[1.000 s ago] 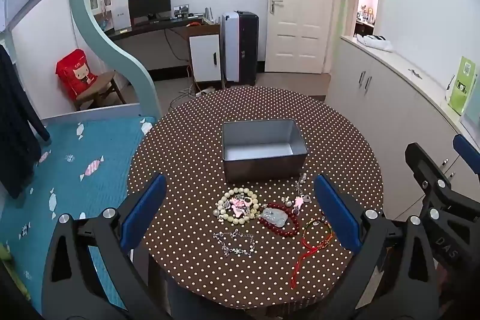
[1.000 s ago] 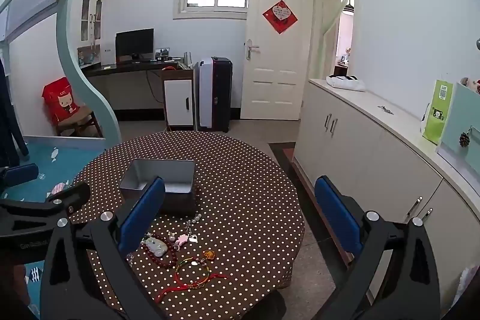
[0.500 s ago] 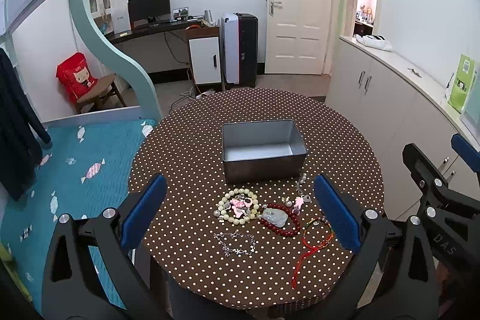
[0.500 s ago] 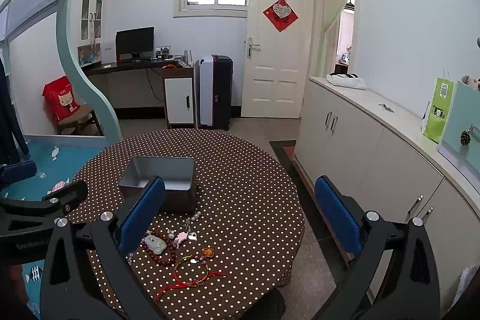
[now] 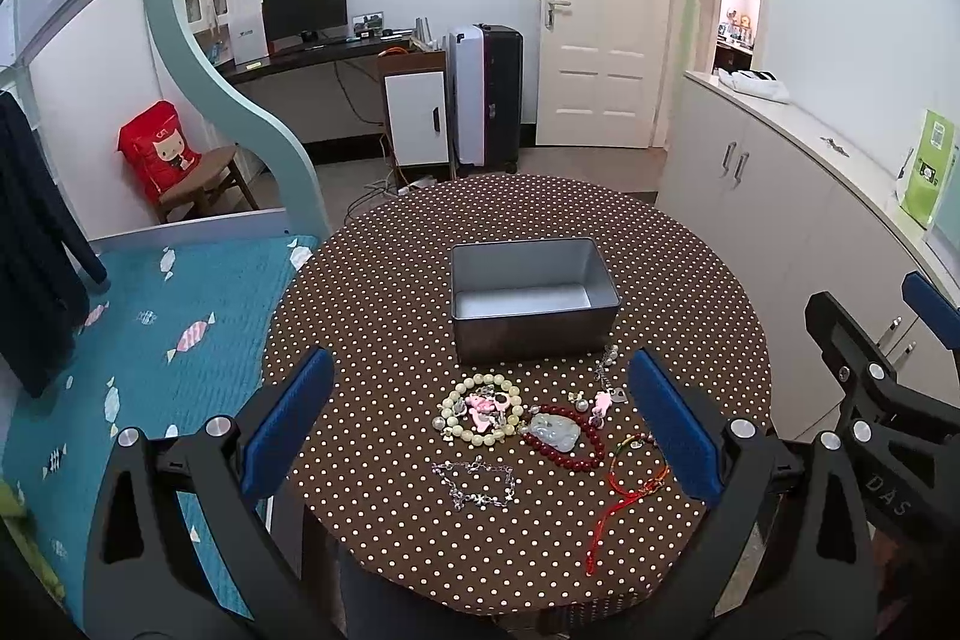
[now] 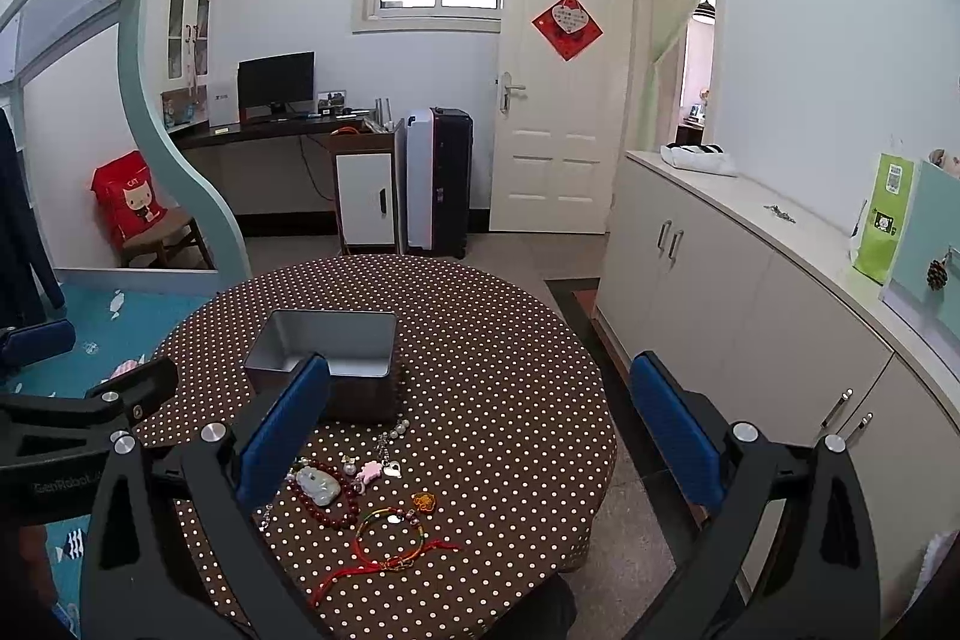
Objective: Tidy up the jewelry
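Both the left gripper (image 5: 480,436) and right gripper (image 6: 480,430) hover with fingers spread and empty above the tabletop (image 5: 372,316), apparently because the jewelry (image 5: 522,430) lies loose before the empty metal tin (image 5: 531,301), awaiting a first pick.

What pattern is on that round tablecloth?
Dark brown with small white polka dots; the tablecloth shows best in the left wrist view.

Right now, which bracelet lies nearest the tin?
The pale bead bracelet, with pink charms inside its ring. The dark red bead bracelet and red cord bracelet lie farther from the tin.
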Demonstrator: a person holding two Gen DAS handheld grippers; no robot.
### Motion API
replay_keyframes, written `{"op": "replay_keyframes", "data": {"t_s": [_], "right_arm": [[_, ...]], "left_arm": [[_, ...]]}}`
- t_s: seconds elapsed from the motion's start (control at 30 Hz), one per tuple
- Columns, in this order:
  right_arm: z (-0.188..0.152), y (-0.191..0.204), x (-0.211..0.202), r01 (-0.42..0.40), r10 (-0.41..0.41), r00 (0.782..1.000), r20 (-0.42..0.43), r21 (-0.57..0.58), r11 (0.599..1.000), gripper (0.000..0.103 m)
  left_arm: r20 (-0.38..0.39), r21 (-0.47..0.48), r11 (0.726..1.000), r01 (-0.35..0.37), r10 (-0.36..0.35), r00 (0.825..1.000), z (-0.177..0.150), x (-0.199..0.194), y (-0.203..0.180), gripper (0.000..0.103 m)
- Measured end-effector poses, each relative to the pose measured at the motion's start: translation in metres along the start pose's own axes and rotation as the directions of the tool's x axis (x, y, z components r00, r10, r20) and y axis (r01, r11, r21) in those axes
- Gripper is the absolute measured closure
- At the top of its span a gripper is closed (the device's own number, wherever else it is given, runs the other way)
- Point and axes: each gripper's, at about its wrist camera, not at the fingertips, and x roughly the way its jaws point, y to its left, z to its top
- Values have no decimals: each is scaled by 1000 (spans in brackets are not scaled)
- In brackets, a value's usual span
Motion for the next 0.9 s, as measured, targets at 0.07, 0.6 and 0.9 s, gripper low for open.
{"op": "replay_keyframes", "data": {"t_s": [0.07, 0.6, 0.9], "right_arm": [[0, 0, 0, 1, -1, 1000, 1, -1, 1000, 7], [3, 6, 0, -8, 8, 1000, -7, -15, 1000, 7], [3, 6, 4, -20, 20, 1000, -24, -11, 1000, 7]], "left_arm": [[0, 0, 1000, -1, 1, 1000, 0, 0, 1, 5], [-8, -17, 1000, -6, 6, 1000, -2, -1, 6, 5], [-19, -24, 1000, -14, 13, 1000, -3, 0, 8, 5]]}}
